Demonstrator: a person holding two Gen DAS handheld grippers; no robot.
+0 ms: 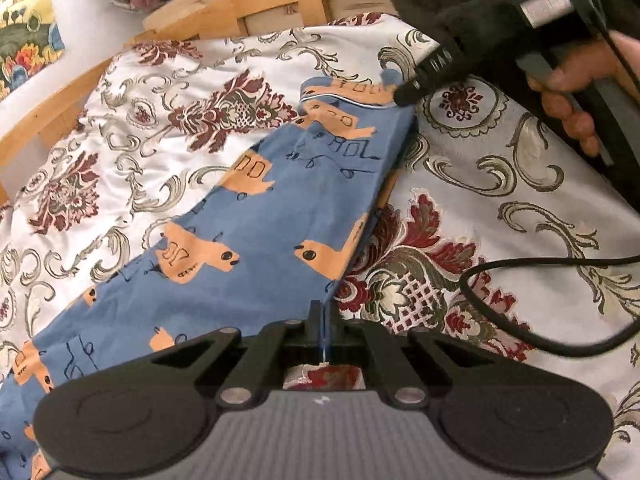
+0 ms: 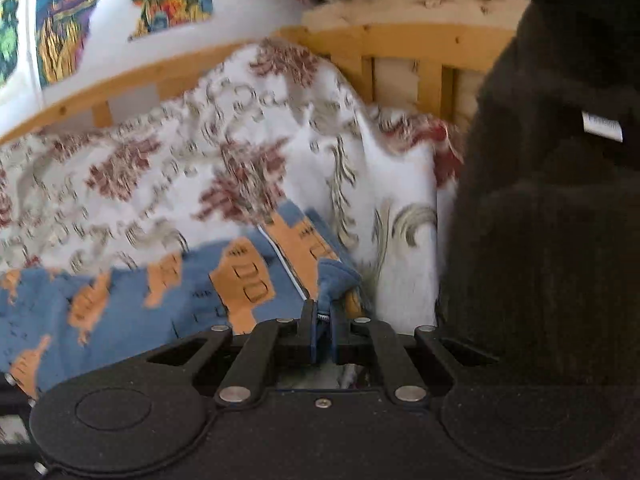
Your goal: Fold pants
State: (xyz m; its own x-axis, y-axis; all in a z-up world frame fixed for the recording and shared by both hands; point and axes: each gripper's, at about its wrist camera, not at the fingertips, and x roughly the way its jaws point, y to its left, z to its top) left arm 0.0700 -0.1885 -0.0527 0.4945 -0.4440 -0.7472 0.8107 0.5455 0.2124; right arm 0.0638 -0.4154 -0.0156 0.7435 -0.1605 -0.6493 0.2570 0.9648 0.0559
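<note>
The blue pyjama pants [image 1: 280, 216], printed with orange animals, lie on a floral bedspread [image 1: 500, 184] that covers a bed with a wooden frame [image 1: 248, 4]. Their long axis runs away from the left gripper [image 1: 325, 316] toward the far head end of the bed, where the right gripper [image 1: 404, 98] meets them.

Both tools have cloth. The left gripper's jaws are drawn together on a thin edge of the pants at the near end, a sliver of blue showing between them. In the right wrist view the right gripper [image 2: 323, 316] is likewise pinched on a bunched fold of blue fabric [image 2: 334, 276] beside the white-piped hem or band; which end of the garment that is I cannot tell.

So the two held points sit at opposite ends of one long edge, the side of the pants toward the middle of the bedspread. A lengthwise or end-to-end fold looks to be the step in hand, and it likely turns on carrying one end over to the other; neither gripper is nearer, each owns its end.

The left view shows the whole stretch of the garment, a black cable [image 1: 520, 320] looping on the bedspread, and the person's right hand [image 1: 572, 92] with a dark sleeve [image 1: 460, 4]. The right view, blurred, shows only the far end, the wall pictures [image 2: 64, 20] and the sleeve up close.
</note>
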